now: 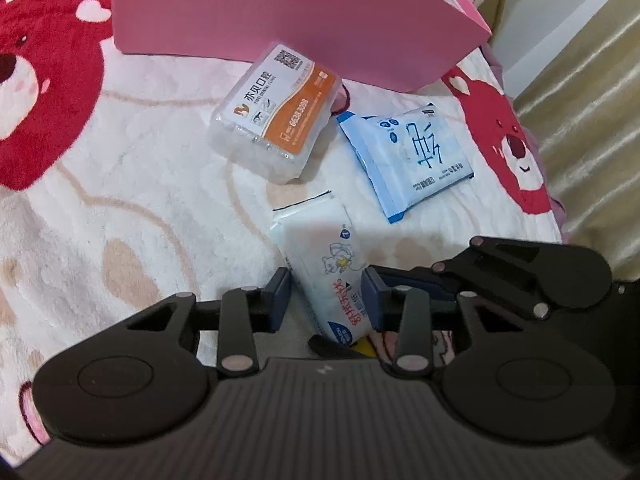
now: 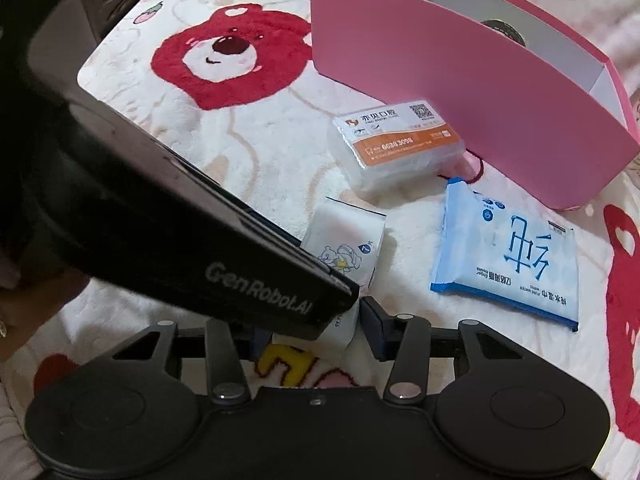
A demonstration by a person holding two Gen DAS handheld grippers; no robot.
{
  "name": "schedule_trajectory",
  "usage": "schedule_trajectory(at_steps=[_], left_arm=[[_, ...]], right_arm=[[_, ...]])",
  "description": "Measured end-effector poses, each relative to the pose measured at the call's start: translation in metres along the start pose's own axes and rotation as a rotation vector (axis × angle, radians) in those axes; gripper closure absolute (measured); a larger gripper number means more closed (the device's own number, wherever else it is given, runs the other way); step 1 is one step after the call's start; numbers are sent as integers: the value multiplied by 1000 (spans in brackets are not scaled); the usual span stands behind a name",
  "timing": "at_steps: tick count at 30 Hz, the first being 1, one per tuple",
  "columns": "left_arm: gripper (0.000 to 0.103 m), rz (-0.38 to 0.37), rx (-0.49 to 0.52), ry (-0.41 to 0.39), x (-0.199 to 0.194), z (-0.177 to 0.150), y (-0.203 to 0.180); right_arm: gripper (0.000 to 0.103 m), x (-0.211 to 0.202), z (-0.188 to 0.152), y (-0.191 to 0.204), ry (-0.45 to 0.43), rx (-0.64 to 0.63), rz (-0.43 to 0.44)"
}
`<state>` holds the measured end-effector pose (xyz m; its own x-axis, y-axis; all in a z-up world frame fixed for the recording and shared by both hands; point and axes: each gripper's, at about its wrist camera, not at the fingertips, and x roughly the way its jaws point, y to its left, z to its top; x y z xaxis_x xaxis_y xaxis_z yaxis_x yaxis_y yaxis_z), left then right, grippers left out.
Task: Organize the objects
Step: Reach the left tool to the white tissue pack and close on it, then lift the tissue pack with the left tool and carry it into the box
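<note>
Tissue pack (image 1: 324, 276) sits pinched between both tongs.

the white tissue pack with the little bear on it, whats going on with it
A person is working two handheld grippers over a fluffy blanket with red bears. The left gripper has its fingers on either side of the white tissue pack with the cartoon bear, and the right gripper straddles the same pack's near end. Whether the pads press on it is unclear. The clear plastic box with an orange label and the light blue wipes packet lie untouched beside the open pink cardboard box.
</note>
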<state>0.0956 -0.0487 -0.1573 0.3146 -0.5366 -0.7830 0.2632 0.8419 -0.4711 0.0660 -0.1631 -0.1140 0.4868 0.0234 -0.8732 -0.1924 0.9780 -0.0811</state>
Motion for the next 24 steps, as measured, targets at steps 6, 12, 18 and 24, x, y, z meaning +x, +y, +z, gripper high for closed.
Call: schedule_trajectory(at_steps=[6, 12, 18, 24], left_arm=[[66, -37, -9, -9, -13, 2, -1], [68, -64, 6, -49, -46, 13, -14], [71, -74, 48, -117, -82, 20, -32], [72, -89, 66, -161, -110, 38, -42]], right_arm=[[54, -13, 5, -3, -8, 31, 19], [54, -43, 13, -6, -74, 28, 9], [54, -80, 21, -8, -136, 8, -4], [54, -106, 36, -7, -189, -70, -46]])
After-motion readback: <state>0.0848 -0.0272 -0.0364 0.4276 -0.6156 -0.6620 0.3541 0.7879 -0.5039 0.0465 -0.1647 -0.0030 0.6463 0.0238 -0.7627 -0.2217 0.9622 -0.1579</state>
